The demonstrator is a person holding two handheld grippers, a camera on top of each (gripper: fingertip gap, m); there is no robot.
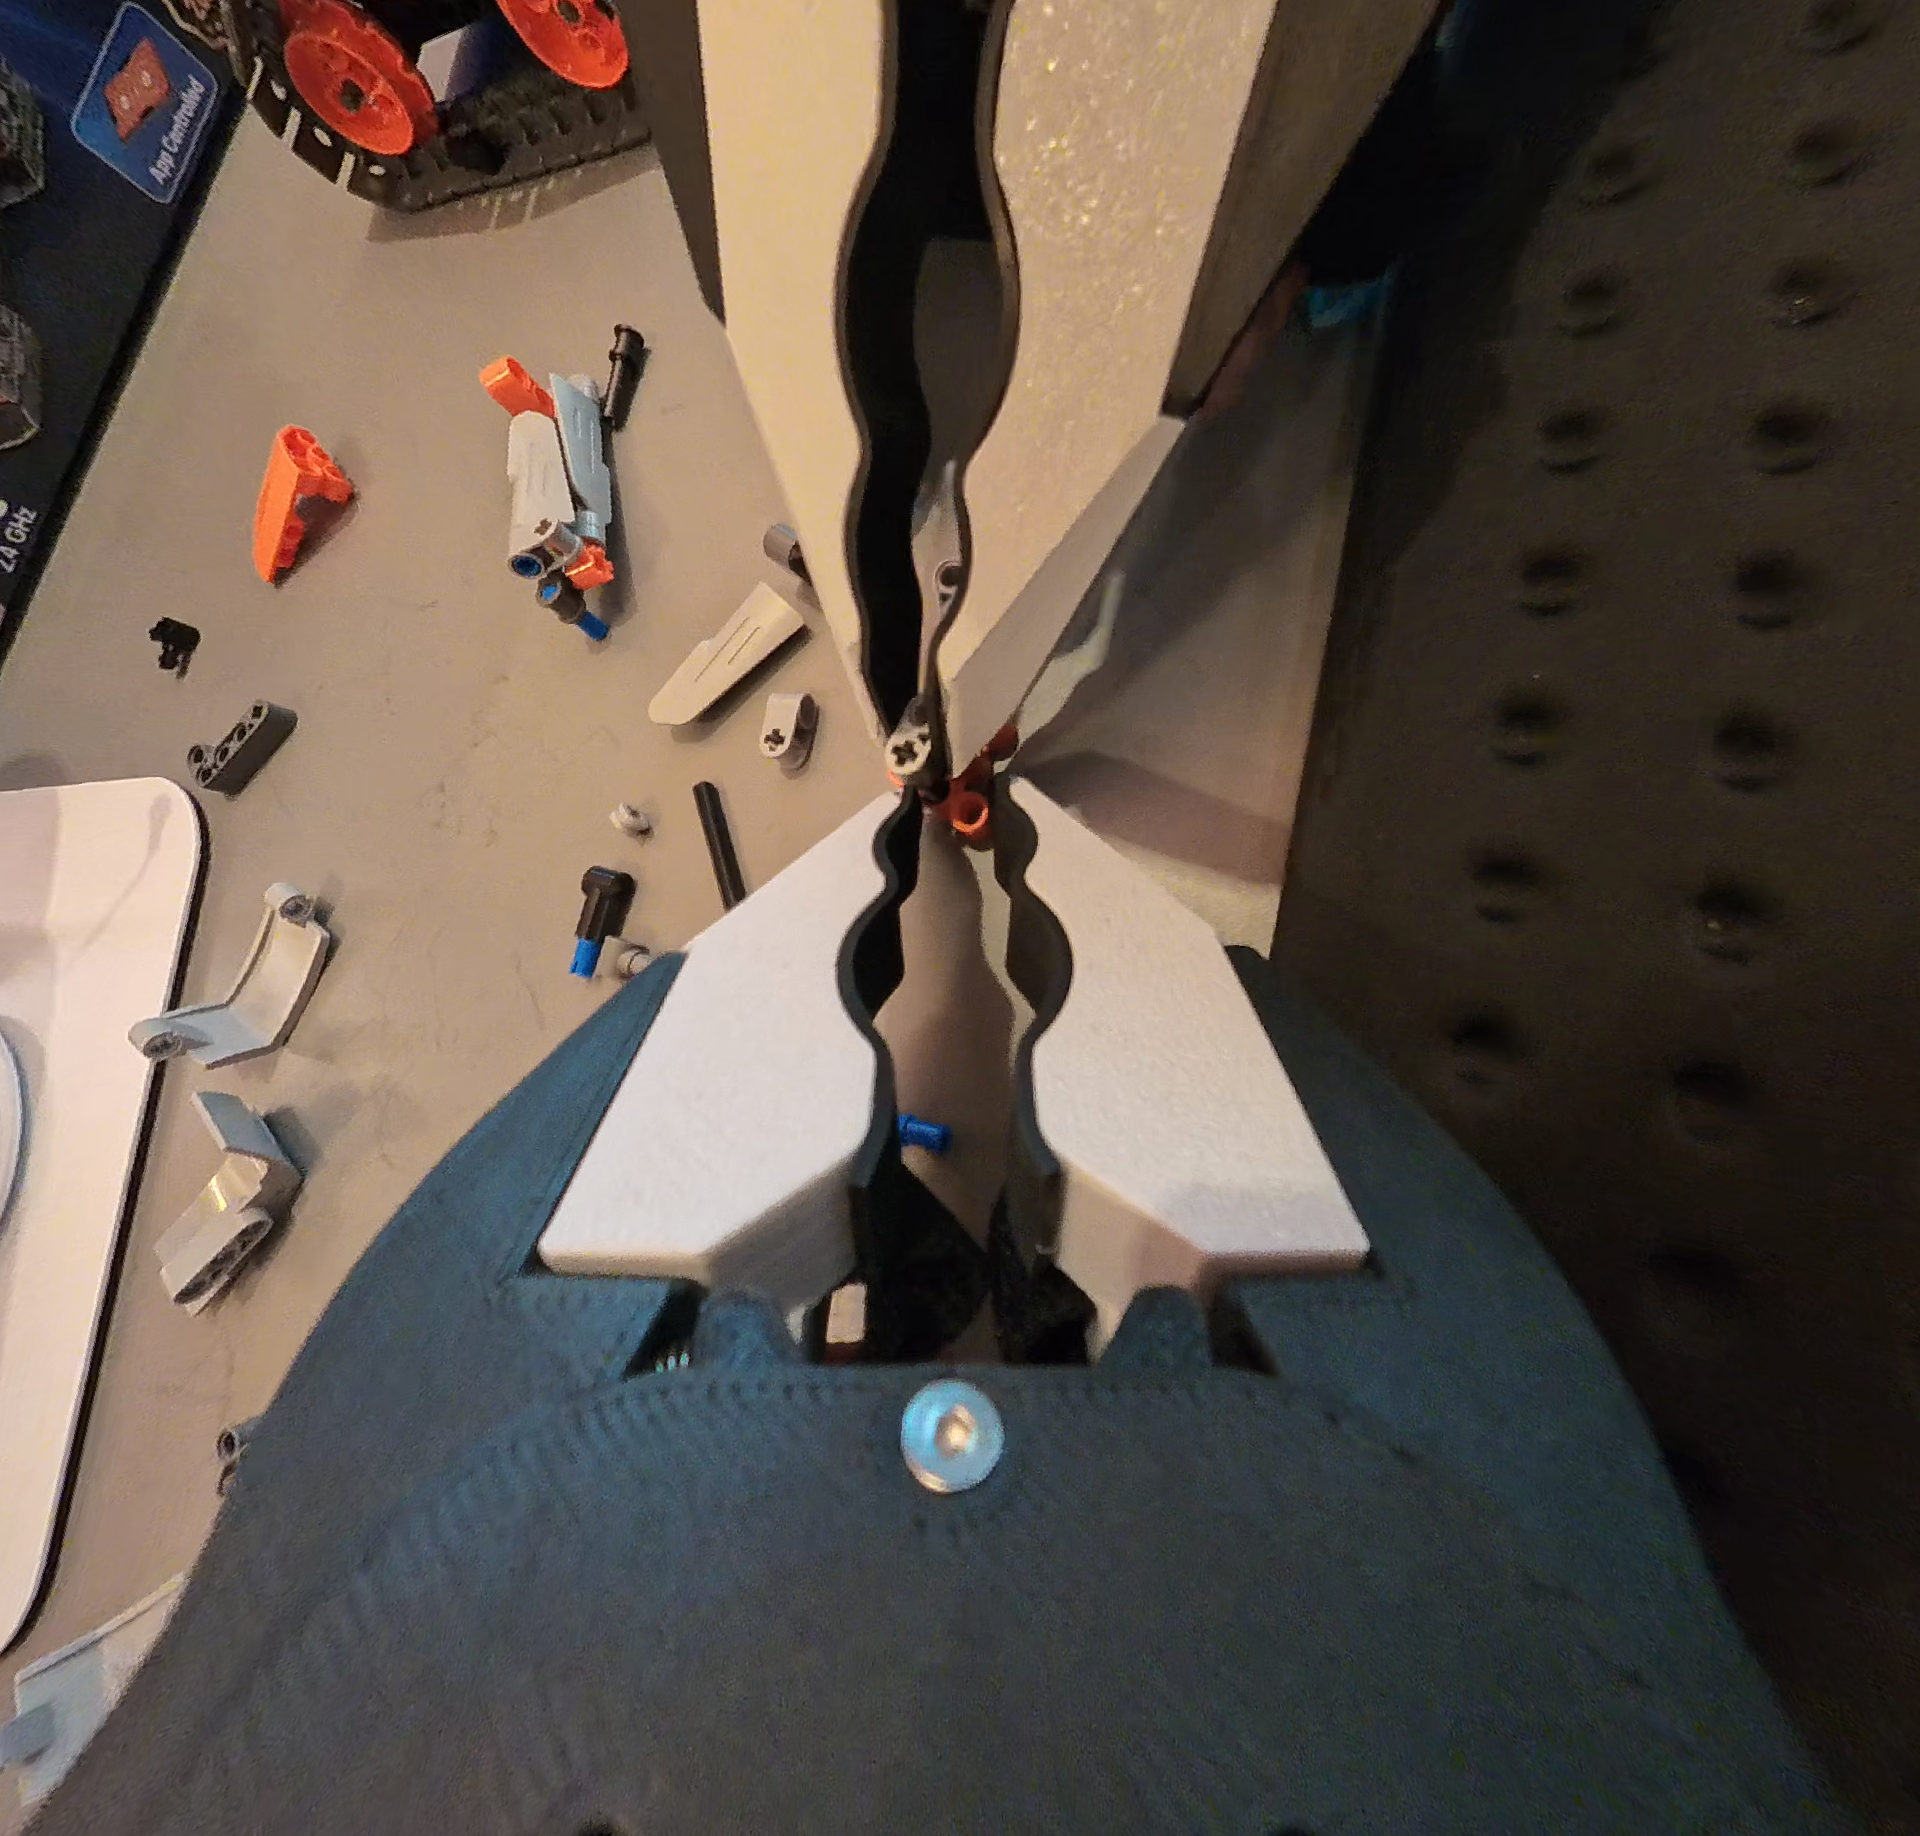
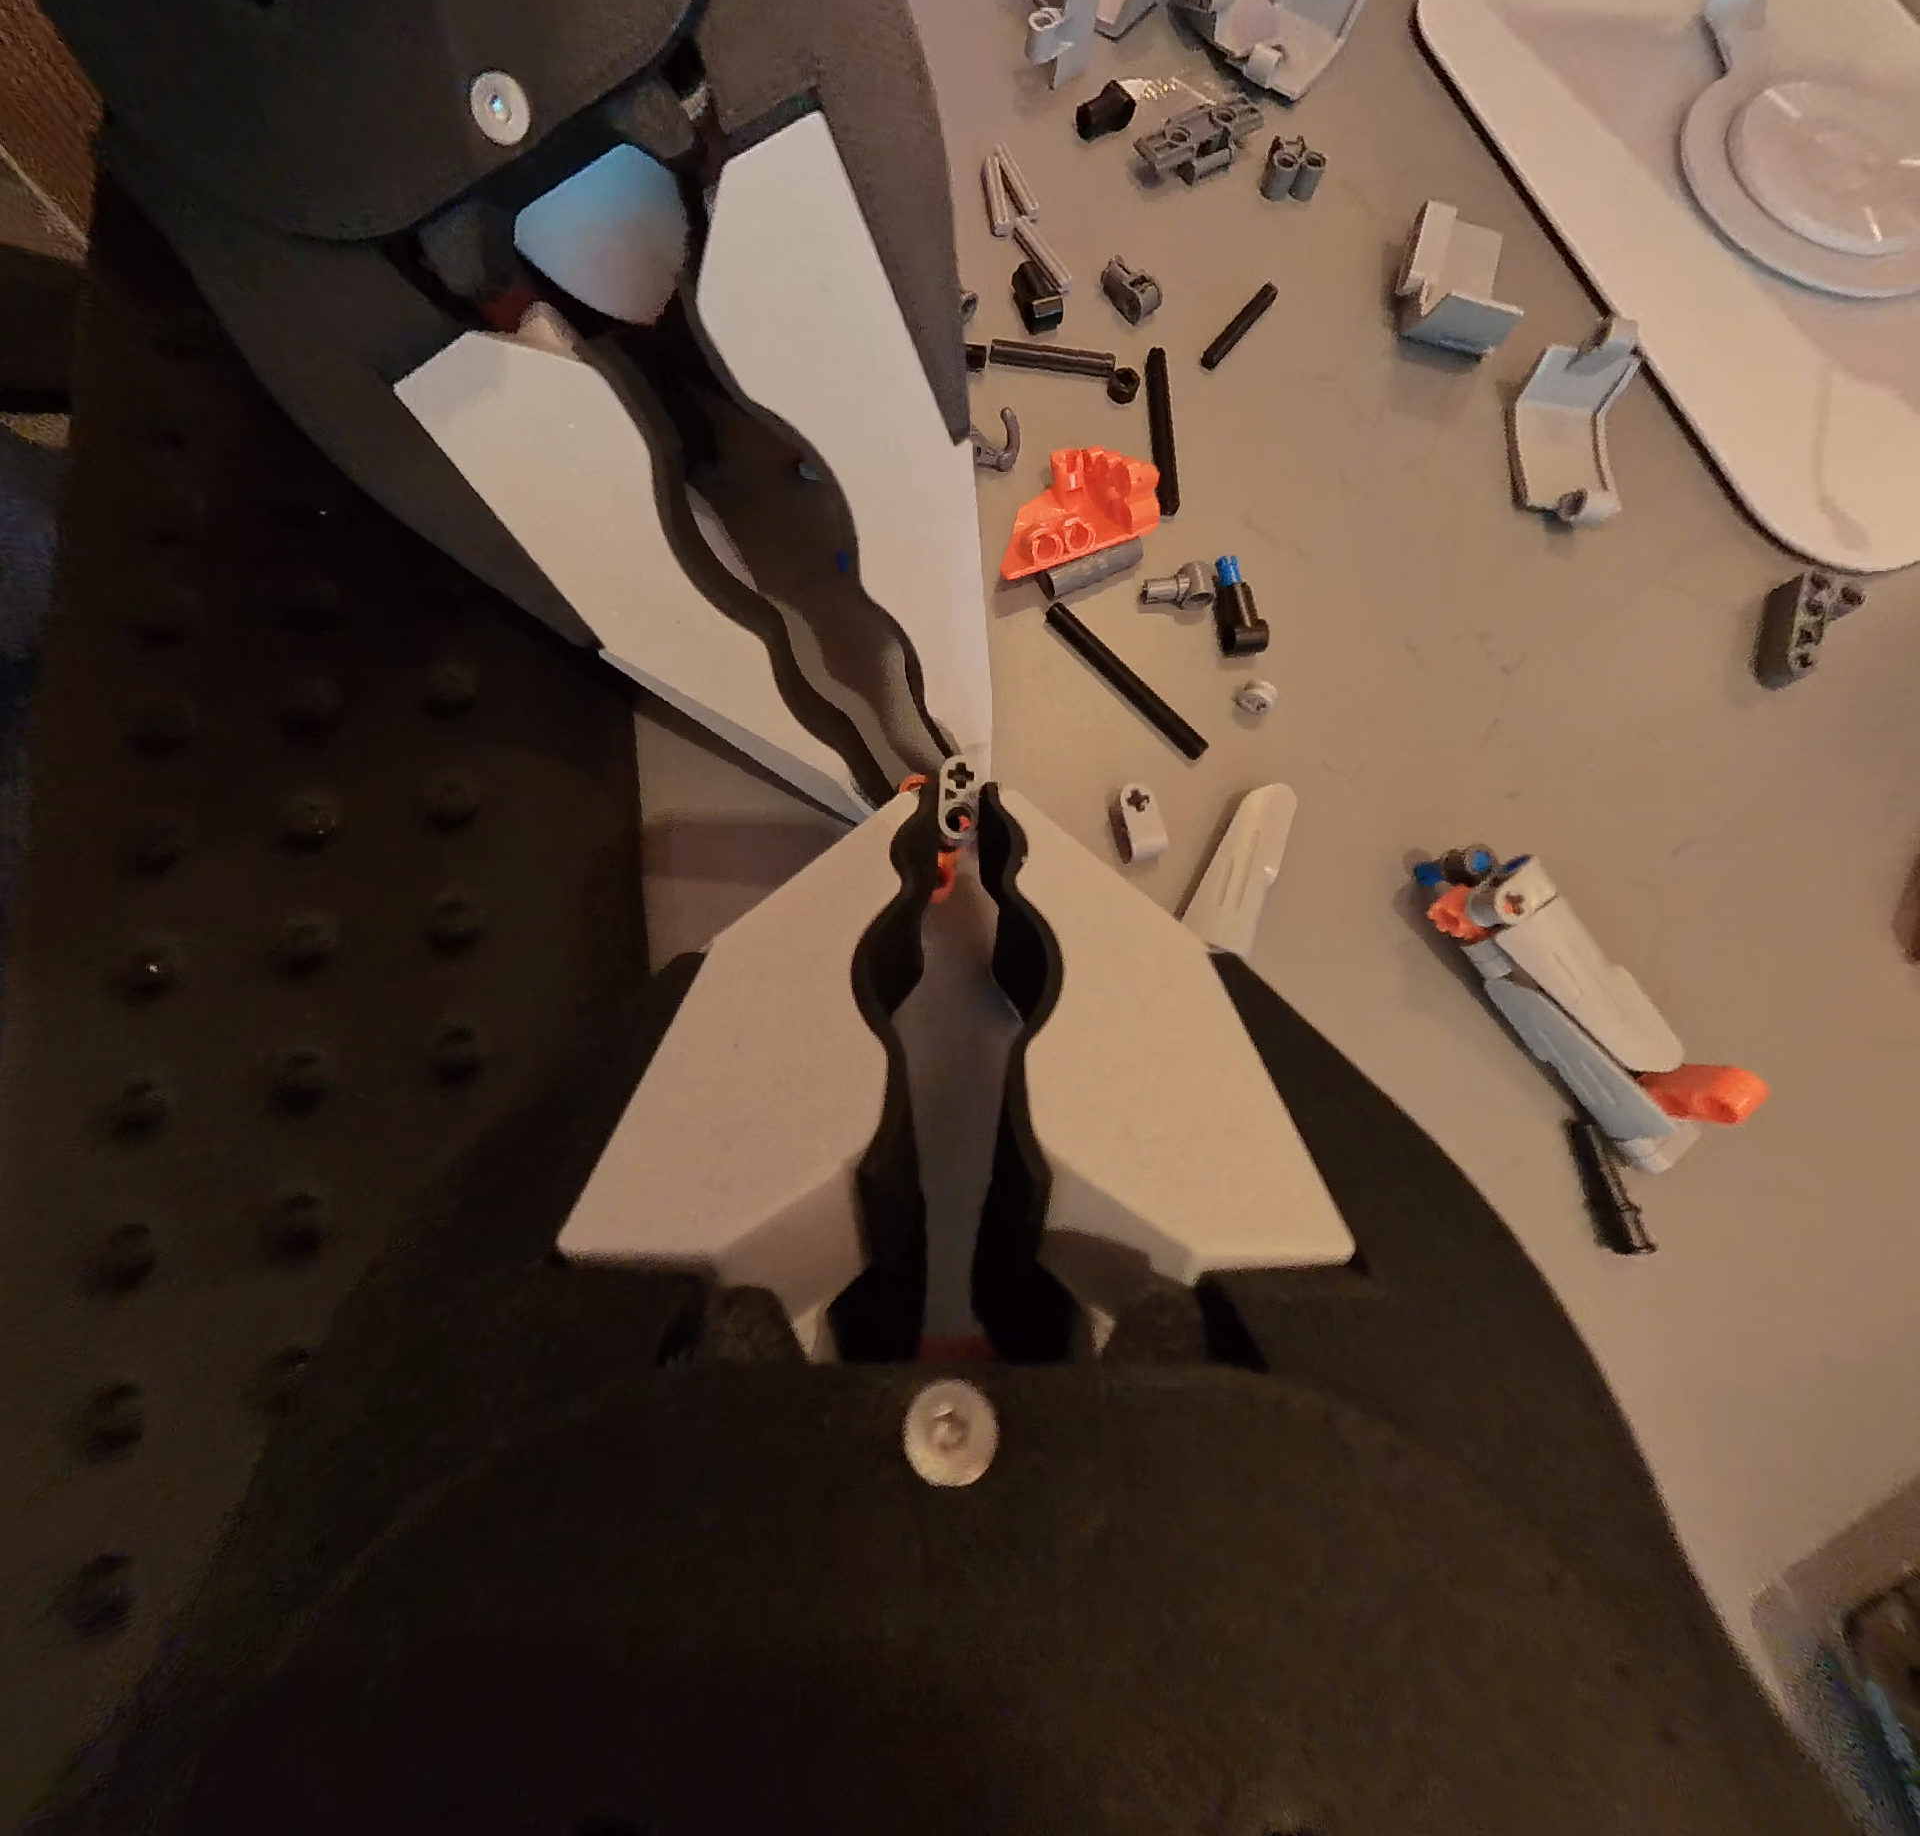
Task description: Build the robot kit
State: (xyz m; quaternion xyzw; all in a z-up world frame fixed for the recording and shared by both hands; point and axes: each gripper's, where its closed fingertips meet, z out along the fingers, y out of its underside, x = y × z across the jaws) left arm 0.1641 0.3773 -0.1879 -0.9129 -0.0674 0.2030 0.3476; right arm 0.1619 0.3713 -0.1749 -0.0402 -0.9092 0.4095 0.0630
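My left gripper (image 1: pixel 951 799) is shut on a small orange piece (image 1: pixel 971 804). My right gripper (image 2: pixel 956 810) is shut on a small grey connector (image 2: pixel 956 799) with a cross hole. The two grippers meet tip to tip above the table's edge, and the grey connector (image 1: pixel 912 747) touches the orange piece (image 2: pixel 941 877). In the left wrist view the right gripper (image 1: pixel 914 726) comes down from the top. In the right wrist view the left gripper (image 2: pixel 920 763) comes in from the upper left. How the two pieces join is hidden by the fingertips.
Loose pieces lie on the grey table (image 1: pixel 436 706): an orange wedge (image 2: pixel 1081 524), a black axle (image 2: pixel 1127 680), a grey, blue and orange sub-assembly (image 2: pixel 1558 997). A white tray (image 2: pixel 1621 176), a tracked vehicle with orange wheels (image 1: pixel 436 51) and a dark box (image 1: pixel 94 176) stand farther off. A dark studded mat (image 1: pixel 1662 747) lies beside the table. My left and right fingertips are right by each other.
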